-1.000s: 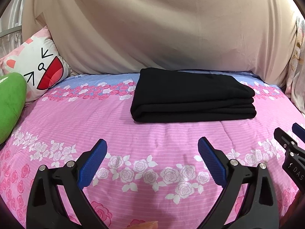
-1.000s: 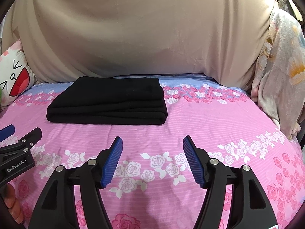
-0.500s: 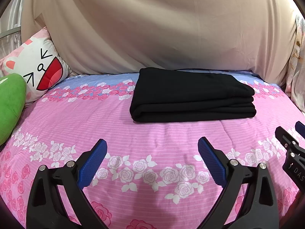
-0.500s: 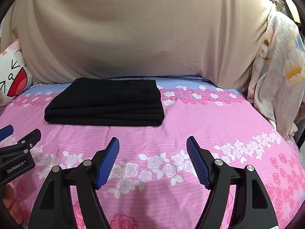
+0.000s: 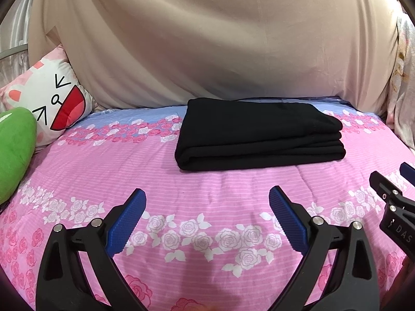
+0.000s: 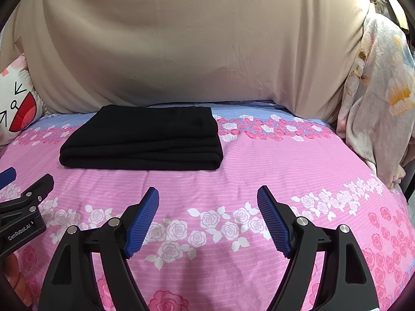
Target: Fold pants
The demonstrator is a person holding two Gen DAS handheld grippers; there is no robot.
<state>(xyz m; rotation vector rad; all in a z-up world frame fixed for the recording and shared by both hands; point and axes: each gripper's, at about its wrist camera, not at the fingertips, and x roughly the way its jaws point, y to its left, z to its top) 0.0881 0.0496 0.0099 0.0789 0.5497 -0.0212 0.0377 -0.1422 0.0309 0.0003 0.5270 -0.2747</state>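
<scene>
The black pants lie folded in a neat flat stack on the pink floral bedspread, towards the back of the bed. They also show in the right wrist view. My left gripper is open and empty, held over the bedspread well in front of the pants. My right gripper is open and empty too, in front of the stack and to its right. Each gripper shows at the edge of the other's view.
A beige sheet covers the backdrop behind the bed. A cat-face cushion and a green plush sit at the left. A floral cloth hangs at the right edge.
Both grippers stay open and empty. The right wrist view has shifted slightly, so the pants sit a little further left and higher. The left view is almost unchanged.
</scene>
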